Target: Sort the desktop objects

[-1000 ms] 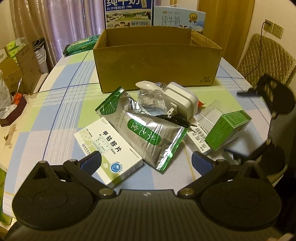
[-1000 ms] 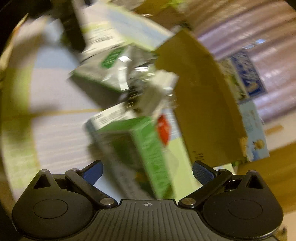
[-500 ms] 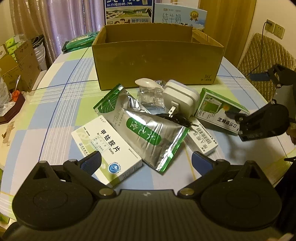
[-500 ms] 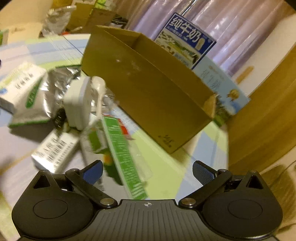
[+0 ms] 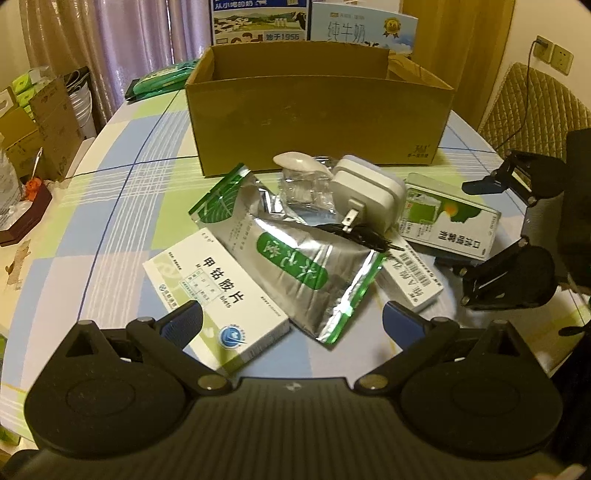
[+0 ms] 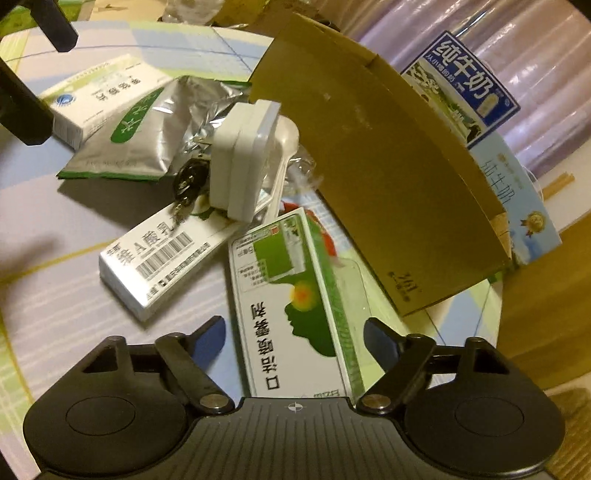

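A pile lies in front of the open cardboard box (image 5: 317,110) (image 6: 388,177): a white medicine box (image 5: 218,291), a silver pouch (image 5: 295,258), a white charger (image 5: 365,192) (image 6: 243,162), a white spoon (image 5: 295,162), a barcoded white box (image 5: 410,273) (image 6: 159,262) and a green-and-white box (image 5: 450,221) (image 6: 295,295). My left gripper (image 5: 291,321) is open, low over the near table edge, with the white medicine box by its left finger. My right gripper (image 6: 295,332) (image 5: 465,225) is open, and the green-and-white box lies lengthwise between its fingers without being clamped.
Two milk cartons (image 5: 314,22) stand behind the cardboard box. A green packet (image 5: 159,77) lies at the back left of the checked tablecloth (image 5: 103,206). Cardboard boxes (image 5: 40,125) sit off the table's left; a quilted chair (image 5: 532,107) is at the right.
My right gripper swung in from the right and steadied around the green-and-white box, which went from tipped up to lying flat. The left gripper has hardly moved.
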Available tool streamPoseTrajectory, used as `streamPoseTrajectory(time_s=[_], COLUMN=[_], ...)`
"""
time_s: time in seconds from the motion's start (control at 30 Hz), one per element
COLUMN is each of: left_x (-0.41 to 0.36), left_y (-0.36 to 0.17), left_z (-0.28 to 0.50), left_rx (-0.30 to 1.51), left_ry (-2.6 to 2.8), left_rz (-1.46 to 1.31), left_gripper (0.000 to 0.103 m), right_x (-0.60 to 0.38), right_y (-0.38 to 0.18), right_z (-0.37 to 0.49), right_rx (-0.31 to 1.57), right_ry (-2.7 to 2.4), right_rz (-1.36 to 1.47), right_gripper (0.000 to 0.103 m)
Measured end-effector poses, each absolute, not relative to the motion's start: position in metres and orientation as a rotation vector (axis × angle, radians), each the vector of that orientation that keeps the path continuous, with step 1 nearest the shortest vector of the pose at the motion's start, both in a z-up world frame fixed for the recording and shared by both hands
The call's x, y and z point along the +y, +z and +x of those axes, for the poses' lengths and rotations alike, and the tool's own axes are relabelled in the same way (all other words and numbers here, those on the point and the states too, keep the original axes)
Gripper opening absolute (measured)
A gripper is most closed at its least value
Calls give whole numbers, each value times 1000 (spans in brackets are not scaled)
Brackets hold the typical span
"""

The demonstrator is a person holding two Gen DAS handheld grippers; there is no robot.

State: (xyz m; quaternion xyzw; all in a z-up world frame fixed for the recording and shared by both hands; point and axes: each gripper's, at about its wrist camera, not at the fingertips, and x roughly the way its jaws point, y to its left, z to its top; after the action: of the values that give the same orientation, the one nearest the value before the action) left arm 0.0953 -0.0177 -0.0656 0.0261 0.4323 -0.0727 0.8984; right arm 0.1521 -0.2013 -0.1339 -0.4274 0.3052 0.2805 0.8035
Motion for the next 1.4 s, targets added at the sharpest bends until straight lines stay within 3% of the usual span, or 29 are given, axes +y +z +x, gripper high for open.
streamPoseTrajectory(time_s=[0.1, 0.33, 0.47, 0.73, 0.9, 1.03, 1.1, 1.2, 1.33, 1.4], left_x=[-14, -12, -9, -1, 7, 18, 23, 26, 26, 27], left_y=[-68, -70, -71, -78, -88, -97, -100, -105, -109, -111], left_z=[97, 98, 98, 106, 118, 127, 131, 138, 142, 142], left_rx=[897, 899, 894, 904, 931, 959, 969, 980, 993, 999], left_ry=[-136, -126, -107, -37, 34, 82, 86, 89, 80, 78], left_rz=[48, 45, 40, 21, -7, -37, -50, -55, -45, -32], left_gripper=[102, 102, 102, 102, 102, 102, 102, 102, 102, 101], right_x=[-207, -252, -265, -249, -246, -251, -257, -262, -257, -253], right_y=[-128, -101, -103, -108, -118, -119, -119, -118, -116, -115], right_z=[161, 188, 182, 157, 155, 156, 157, 158, 153, 151], right_rx=[710, 979, 1033, 957, 942, 944, 951, 961, 929, 917], right_ry=[593, 476, 415, 417, 418, 416, 408, 397, 396, 404], right_rz=[-817, -142, 43, -112, -97, -13, 53, 110, 49, 19], right_gripper=[63, 60, 60, 69, 68, 36, 35, 35, 51, 52])
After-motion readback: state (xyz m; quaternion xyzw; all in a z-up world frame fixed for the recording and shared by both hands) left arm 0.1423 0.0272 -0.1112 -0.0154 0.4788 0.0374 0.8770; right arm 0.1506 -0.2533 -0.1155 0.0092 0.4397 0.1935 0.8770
